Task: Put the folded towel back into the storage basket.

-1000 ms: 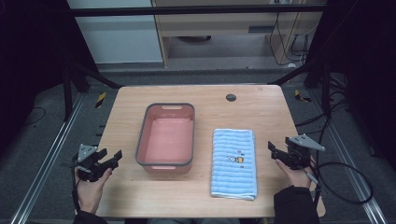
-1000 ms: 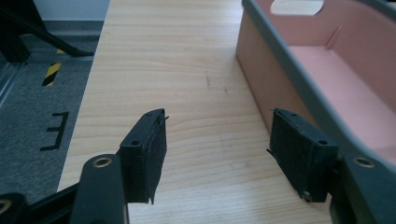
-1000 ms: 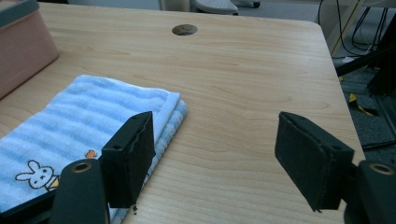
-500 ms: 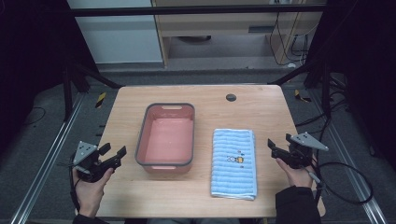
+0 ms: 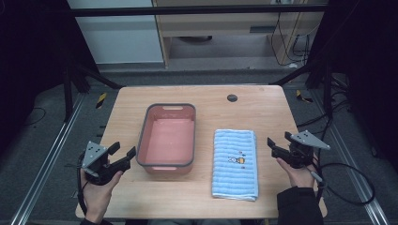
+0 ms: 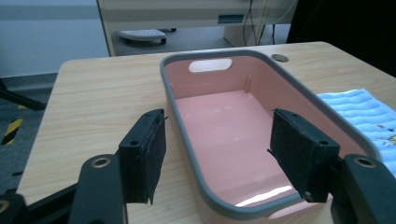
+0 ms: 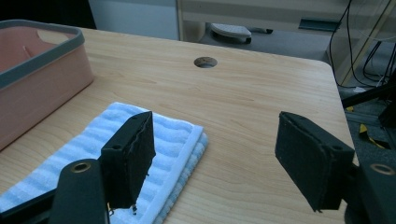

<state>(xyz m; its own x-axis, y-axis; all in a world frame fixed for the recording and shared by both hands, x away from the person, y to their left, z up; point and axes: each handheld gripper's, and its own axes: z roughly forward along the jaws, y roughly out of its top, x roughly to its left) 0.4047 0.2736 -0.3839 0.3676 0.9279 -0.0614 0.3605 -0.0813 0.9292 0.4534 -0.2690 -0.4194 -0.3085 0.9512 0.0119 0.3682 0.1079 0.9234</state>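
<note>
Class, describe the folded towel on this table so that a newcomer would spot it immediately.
Start at the wooden table and find the pink tub with the grey rim near its middle. Directly to its right, apart from it, lies the folded towel. It is the one soft, flat thing there: pale blue stripes with a small cartoon print.

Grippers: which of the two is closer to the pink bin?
The left gripper. Its open jaws sit just beside the bin at its near left corner, while the right gripper is off past the blue towel, which lies between it and the bin.
</note>
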